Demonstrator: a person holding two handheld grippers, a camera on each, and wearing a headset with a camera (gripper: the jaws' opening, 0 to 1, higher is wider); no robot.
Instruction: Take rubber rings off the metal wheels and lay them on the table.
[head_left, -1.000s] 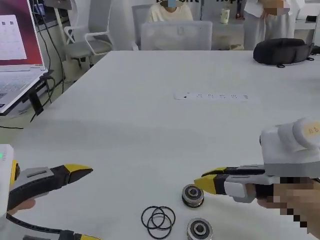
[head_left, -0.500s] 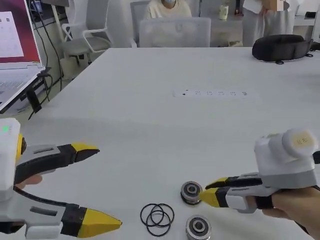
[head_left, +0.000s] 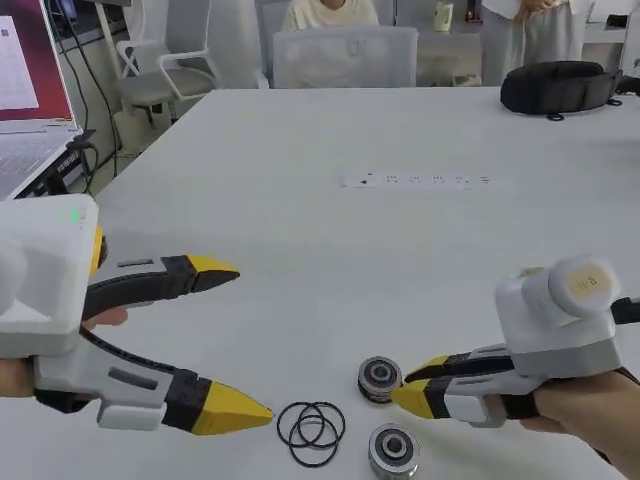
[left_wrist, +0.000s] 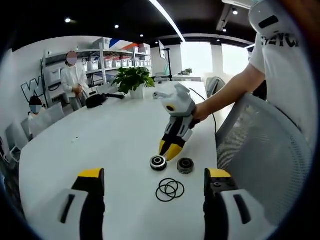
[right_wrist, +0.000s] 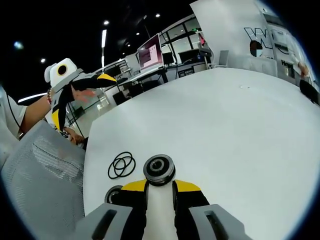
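Two metal wheels stand near the table's front edge: one and a nearer one. A small pile of black rubber rings lies flat just left of them. My right gripper is low over the table. Its jaws stand a narrow gap apart, with their tips right at the farther wheel and nothing between them. My left gripper hovers wide open to the left of the rings.
A white power strip lies mid-table and a black bag sits at the far right. A laptop stands beyond the table's left edge. Chairs and people are behind the far edge.
My left gripper has come up and forward into the head view, jaws spread wide, toward the rings. The right gripper has stayed at the farther wheel.
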